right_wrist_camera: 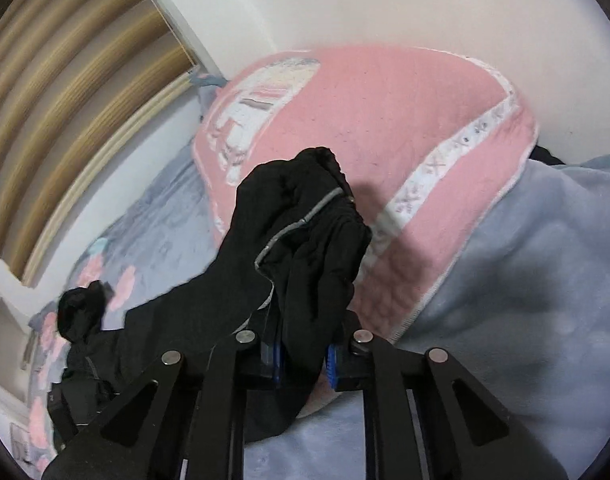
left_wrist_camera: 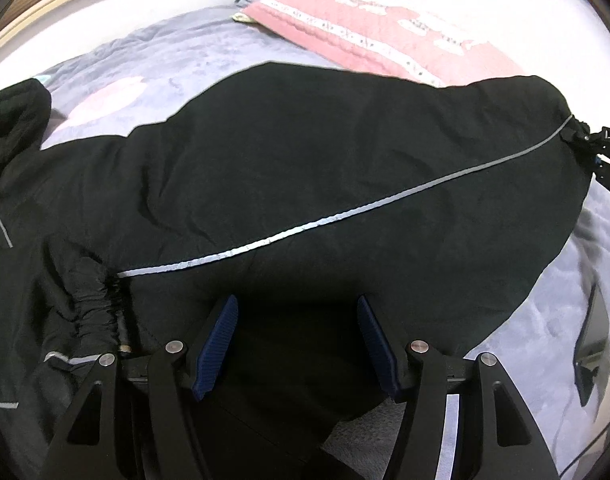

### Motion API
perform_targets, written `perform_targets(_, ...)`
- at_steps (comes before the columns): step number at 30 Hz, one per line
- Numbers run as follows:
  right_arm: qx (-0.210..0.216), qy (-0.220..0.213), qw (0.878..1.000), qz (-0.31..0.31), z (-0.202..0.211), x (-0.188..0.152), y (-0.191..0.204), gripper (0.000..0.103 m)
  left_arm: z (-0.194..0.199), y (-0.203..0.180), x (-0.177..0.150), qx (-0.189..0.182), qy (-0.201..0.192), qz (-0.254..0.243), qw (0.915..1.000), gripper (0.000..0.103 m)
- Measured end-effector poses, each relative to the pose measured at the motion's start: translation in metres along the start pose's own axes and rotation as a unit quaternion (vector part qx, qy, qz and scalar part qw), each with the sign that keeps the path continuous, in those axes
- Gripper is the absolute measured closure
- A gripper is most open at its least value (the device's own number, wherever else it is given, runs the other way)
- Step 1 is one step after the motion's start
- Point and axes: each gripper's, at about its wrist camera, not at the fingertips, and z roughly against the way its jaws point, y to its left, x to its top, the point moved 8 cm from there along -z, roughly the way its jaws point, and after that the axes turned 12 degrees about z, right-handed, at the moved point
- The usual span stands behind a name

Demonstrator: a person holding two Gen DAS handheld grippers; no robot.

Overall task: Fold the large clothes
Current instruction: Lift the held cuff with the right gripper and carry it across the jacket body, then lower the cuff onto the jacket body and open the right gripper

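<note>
Black jacket [left_wrist_camera: 305, 152] lies spread on the bed's grey blanket [left_wrist_camera: 153, 48] near a pink pillow [right_wrist_camera: 405, 128]; right gripper [right_wrist_camera: 305, 364] fingers clamp its bunched end, left gripper [left_wrist_camera: 297, 344] fingers apart above the fabric

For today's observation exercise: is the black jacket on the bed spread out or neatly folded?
Mostly spread out: the black jacket lies across the blanket, one end bunched in the right gripper.

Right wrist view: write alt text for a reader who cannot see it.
The right gripper is shut on a bunched fold of a black garment with a thin grey stripe, holding it above a pink pillow. The rest of the garment trails down left onto a pale blue blanket, with a white wall behind.
</note>
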Motion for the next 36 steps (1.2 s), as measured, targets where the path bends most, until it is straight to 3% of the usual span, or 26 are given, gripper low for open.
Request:
perform_targets(3, -0.016, 0.016, 1.000, 0.015, -0.007, -0.003, 0.004, 0.085, 0.004, 0.000, 0.002, -0.004, 0.008, 0.004, 1.0000, 0.039)
perform_targets(6, 0.014, -0.010, 0.999, 0.041, 0.014, 0.005, 0.030, 0.085, 0.030, -0.002, 0.002, -0.041, 0.004, 0.005, 0.9991, 0.039)
perform_targets(9, 0.021, -0.031, 0.995, 0.095, 0.039, 0.015, 0.074, 0.085, 0.068, 0.009, 0.007, -0.068, -0.020, 0.022, 0.9972, 0.039)
perform_targets(14, 0.059, -0.048, 0.981, 0.180, 0.065, 0.014, 0.182, 0.085, 0.144, 0.065, 0.018, -0.062, -0.065, 0.066, 0.9938, 0.039)
perform_targets(16, 0.076, -0.045, 0.975, 0.205, 0.068, 0.008, 0.222, 0.085, 0.168, 0.097, 0.019, -0.040, -0.078, 0.078, 0.9931, 0.039)
perform_targets(19, 0.101, -0.037, 0.963, 0.246, 0.068, -0.009, 0.290, 0.085, 0.204, 0.152, 0.006, 0.018, -0.095, 0.090, 0.9913, 0.039)
perform_targets(21, 0.115, -0.027, 0.956, 0.269, 0.064, -0.024, 0.332, 0.085, 0.225, 0.180, -0.003, 0.035, -0.103, 0.103, 0.9887, 0.039)
perform_targets(29, 0.150, 0.015, 0.927, 0.344, 0.038, -0.091, 0.475, 0.085, 0.276, 0.264, -0.049, 0.051, -0.124, 0.154, 0.9790, 0.039)
perform_targets(36, 0.189, 0.064, 0.888, 0.414, 0.021, -0.171, 0.584, 0.085, 0.278, 0.308, -0.075, 0.050, -0.124, 0.179, 0.9747, 0.039)
